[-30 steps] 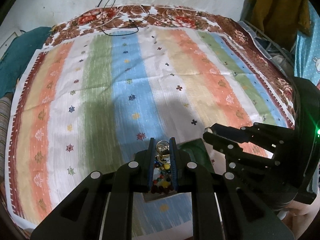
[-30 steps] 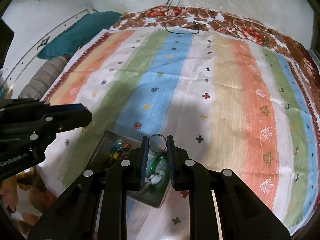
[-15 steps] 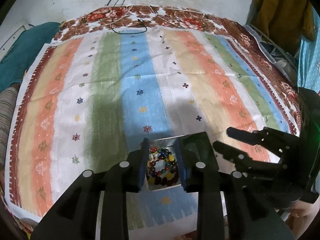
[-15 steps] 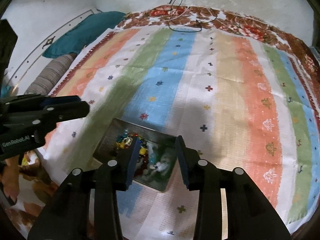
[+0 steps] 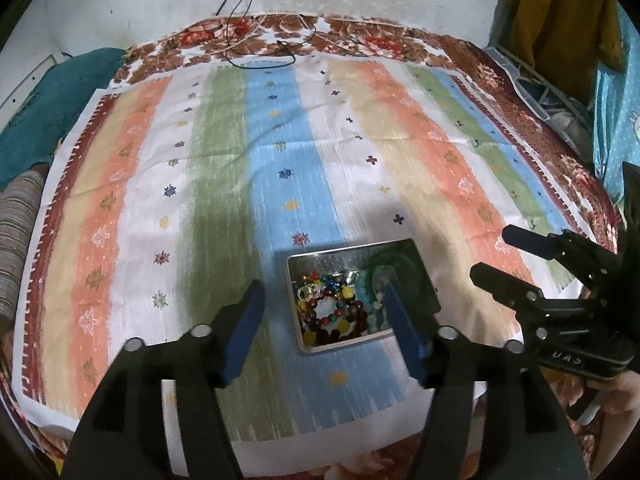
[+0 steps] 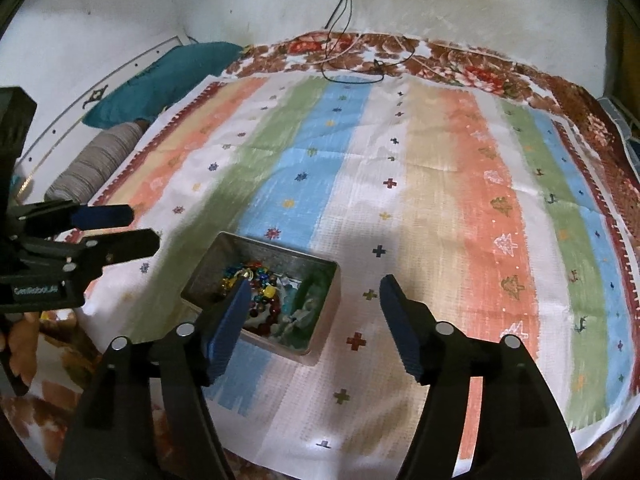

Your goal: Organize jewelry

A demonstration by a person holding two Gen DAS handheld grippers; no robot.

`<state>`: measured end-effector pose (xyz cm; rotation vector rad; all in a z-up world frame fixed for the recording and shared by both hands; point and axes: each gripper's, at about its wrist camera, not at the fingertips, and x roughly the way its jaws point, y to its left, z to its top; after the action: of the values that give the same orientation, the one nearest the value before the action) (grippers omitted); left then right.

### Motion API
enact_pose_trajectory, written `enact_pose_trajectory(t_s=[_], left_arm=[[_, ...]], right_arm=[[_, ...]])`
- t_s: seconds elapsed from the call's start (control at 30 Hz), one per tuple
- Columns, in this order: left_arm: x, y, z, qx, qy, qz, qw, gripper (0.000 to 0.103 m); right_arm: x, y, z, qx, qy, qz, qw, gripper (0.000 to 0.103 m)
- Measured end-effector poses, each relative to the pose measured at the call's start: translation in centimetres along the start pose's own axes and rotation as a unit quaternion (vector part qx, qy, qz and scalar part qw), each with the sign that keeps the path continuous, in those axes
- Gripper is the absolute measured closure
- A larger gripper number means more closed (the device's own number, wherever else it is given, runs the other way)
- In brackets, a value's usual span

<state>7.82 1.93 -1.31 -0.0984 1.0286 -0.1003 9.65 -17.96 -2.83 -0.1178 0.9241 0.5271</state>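
A striped cloth (image 5: 280, 152) in orange, green, blue and white bands, sewn with small crosses and stars, covers a bed with a brown floral border, set against a stained white wall. Thin cables (image 5: 260, 46) lie at the far edge; a teal pillow (image 6: 160, 80) sits at the left.

The left tongs (image 5: 324, 320) are opening, wide apart and empty, just above the metal tin (image 5: 352, 252). The right tongs (image 6: 314, 316) are opening too, holding nothing, one finger over the tin's near corner.

The tin is rectangular and shiny, holding round glossy beads (image 5: 332, 312) and green bangles (image 5: 384, 260).
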Motion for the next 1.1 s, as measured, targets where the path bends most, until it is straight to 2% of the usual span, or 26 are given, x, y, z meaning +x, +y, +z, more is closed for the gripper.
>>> enact_pose_trajectory(t_s=[0.1, 0.27, 0.37, 0.53, 0.67, 0.8, 1.1], left_arm=[[-0.5, 0.0, -0.6, -0.001, -0.004, -0.009, 1.0000, 0.028], [-1.3, -0.3, -1.9, 0.002, -0.019, -0.005, 0.9998, 0.007], [-1.8, -0.9, -2.7, 0.014, -0.032, 0.009, 0.9994, 0.006], [-2.3, -1.3, -3.6, 0.020, -0.042, 0.021, 0.9987, 0.006], [-2.8, -1.4, -4.1, 0.025, -0.056, 0.035, 0.9975, 0.006], [-3.3, -1.2, -4.5, 0.016, -0.062, 0.028, 0.9975, 0.006], [-4.0, -2.0, -5.4, 0.015, -0.079, 0.059, 0.9950, 0.006]], right_arm=[[-0.4, -0.2, -0.3, -0.001, -0.003, 0.000, 1.000, 0.032], [-1.5, -0.4, -1.0, 0.005, -0.019, 0.011, 1.000, 0.022], [-2.3, -0.7, -1.5, 0.012, -0.029, 0.021, 0.999, 0.014], [-2.7, -0.5, -2.1, 0.005, -0.031, 0.024, 0.999, 0.008], [-3.2, -0.2, -2.6, -0.004, -0.038, 0.022, 0.999, 0.007], [-3.8, -0.2, -3.0, 0.004, -0.039, 0.050, 0.998, 0.007], [-4.6, 0.3, -4.0, -0.011, -0.042, 0.047, 0.998, 0.006]])
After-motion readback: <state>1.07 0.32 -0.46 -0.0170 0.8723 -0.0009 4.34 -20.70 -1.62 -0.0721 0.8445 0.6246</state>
